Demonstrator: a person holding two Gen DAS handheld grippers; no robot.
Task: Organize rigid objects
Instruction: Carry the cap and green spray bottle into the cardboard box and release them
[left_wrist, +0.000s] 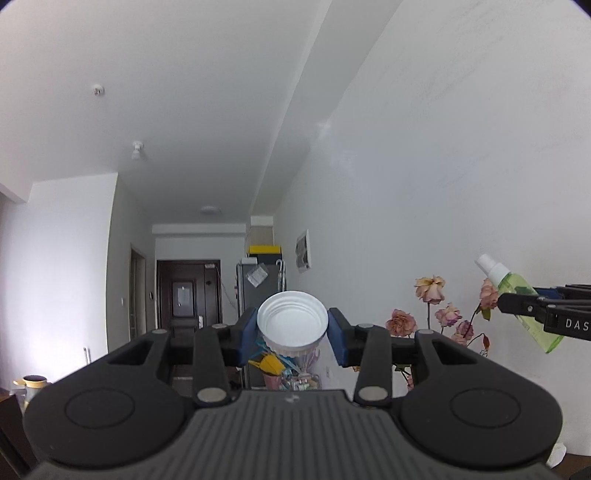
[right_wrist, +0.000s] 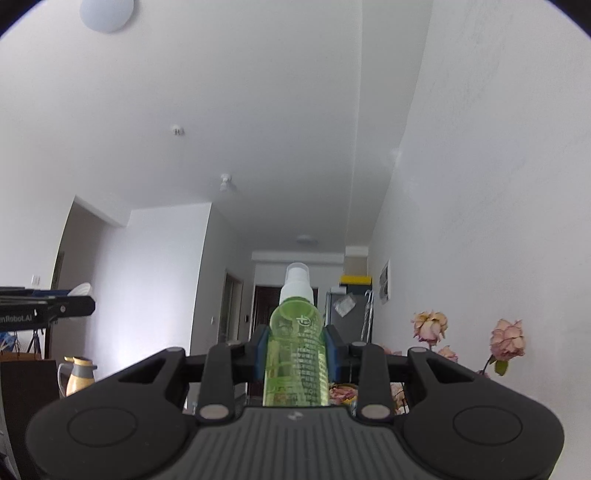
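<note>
Green bottle (right_wrist: 296, 354) base hidden below.

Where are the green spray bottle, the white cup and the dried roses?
Green spray bottle (right_wrist: 295, 365): right wrist view, on its printed body.
White cup (left_wrist: 292, 317): left wrist view, inside its open mouth.
Dried roses (right_wrist: 508, 339): right wrist view, on one bloom.

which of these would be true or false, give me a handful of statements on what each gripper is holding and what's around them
1. The left gripper is shut on a white round plastic cup. True.
2. The right gripper holds a red metal can. False: it is shut on a green translucent spray bottle with a white cap.
3. The cup's open mouth faces the left wrist camera. True.
4. The spray bottle lies on a table. False: it is held up in the air between the blue pads.
5. Faded pink roses stand by the white wall. True.
</note>
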